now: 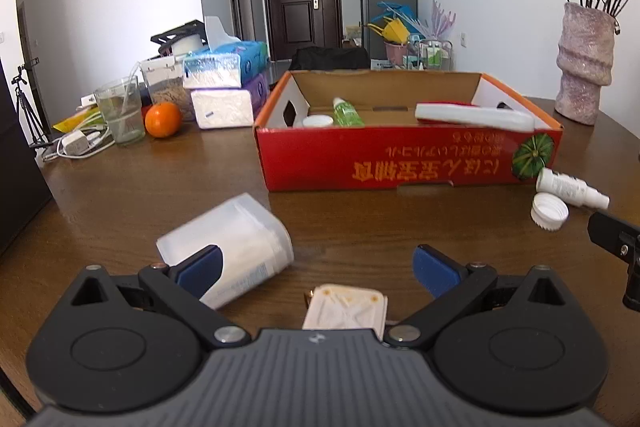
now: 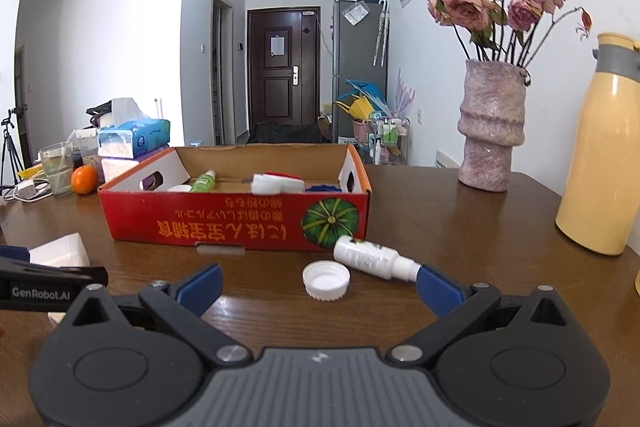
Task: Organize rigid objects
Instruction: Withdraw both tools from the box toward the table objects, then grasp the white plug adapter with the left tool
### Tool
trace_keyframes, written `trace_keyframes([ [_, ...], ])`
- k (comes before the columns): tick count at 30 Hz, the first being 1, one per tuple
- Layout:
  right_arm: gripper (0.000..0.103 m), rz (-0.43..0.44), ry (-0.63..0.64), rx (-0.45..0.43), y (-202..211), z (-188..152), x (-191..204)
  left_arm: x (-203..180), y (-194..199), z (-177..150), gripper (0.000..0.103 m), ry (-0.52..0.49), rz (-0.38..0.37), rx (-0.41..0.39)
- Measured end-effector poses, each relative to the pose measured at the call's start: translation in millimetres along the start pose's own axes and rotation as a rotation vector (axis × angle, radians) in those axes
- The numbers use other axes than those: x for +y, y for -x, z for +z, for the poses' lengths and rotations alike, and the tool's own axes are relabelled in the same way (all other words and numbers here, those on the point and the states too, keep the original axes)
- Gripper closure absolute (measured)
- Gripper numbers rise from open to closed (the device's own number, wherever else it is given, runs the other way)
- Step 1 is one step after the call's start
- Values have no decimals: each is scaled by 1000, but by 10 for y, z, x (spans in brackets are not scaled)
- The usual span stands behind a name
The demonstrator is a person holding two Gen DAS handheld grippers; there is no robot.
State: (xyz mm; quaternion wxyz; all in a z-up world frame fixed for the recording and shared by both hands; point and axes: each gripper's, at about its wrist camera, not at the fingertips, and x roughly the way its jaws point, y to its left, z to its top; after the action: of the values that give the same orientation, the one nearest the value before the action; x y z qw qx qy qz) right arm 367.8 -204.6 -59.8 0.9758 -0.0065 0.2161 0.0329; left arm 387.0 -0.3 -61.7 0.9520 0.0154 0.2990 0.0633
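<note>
Four items boxed, four still loose on your table.

Both your left gripper [image 1: 316, 267] and right gripper [image 2: 320, 287] gape wide, holding nothing. Inside the red box [image 1: 400, 159] at 12 o'clock lies a green bottle [image 1: 347, 111]. Left: clear container [image 1: 236, 239] at 10 o'clock, flat packet [image 1: 346, 307], white cap [image 2: 326, 281], spray bottle [image 2: 372, 257] at 1 o'clock.

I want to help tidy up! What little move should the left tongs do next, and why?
Probably swing the left tongs a little left and close on the white plastic container. They are open, and the container lies tipped on the table, partly behind the left finger rather than between the two. It still sits outside the red box.
</note>
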Motion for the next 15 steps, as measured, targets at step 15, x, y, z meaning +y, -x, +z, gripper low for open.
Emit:
trace_keyframes([
  [15, 0, -4, -3, 44, 90, -234, -31, -44, -55, -181, 0, -11, -10, 57],
])
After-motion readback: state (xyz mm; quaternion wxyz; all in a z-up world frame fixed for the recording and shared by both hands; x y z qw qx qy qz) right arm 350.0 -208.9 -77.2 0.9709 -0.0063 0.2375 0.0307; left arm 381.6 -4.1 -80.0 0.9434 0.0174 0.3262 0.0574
